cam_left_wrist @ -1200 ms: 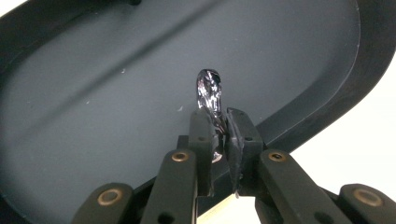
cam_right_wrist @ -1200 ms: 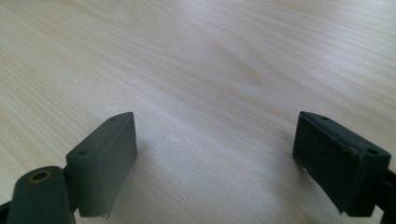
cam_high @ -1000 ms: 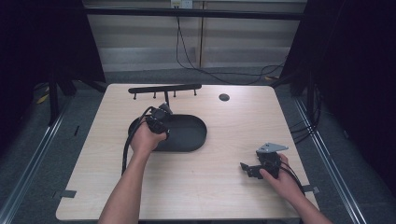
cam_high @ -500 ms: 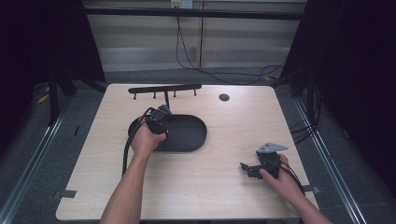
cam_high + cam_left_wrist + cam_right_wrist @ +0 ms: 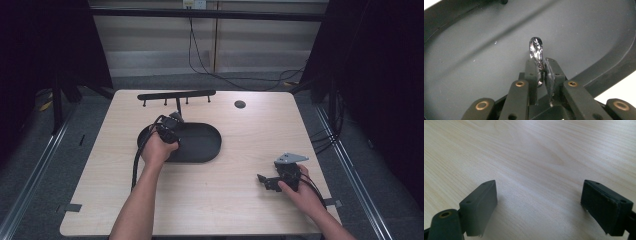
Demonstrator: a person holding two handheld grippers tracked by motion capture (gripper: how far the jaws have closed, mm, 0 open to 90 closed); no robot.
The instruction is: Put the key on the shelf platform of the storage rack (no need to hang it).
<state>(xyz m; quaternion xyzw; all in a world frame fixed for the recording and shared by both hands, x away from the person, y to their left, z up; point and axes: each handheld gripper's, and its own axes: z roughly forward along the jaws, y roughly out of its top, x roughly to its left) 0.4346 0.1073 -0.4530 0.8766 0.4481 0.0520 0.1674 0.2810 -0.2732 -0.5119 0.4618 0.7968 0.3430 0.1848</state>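
A black oval tray (image 5: 202, 145) lies in the middle of the wooden table. My left gripper (image 5: 172, 126) hovers over the tray's left part. In the left gripper view its jaws are shut on a small shiny dark ring (image 5: 535, 50), which sticks up between them above the tray floor (image 5: 486, 45). My right gripper (image 5: 264, 181) rests low at the table's front right, jaws pointing left. The right gripper view has its two black pads (image 5: 480, 206) wide apart over bare wood, nothing between them.
A black rack (image 5: 176, 95) with several pegs lies along the table's far edge, a thin post running from it down to the tray. A small dark round disc (image 5: 240, 104) sits at the far right. Cables trail from both grippers.
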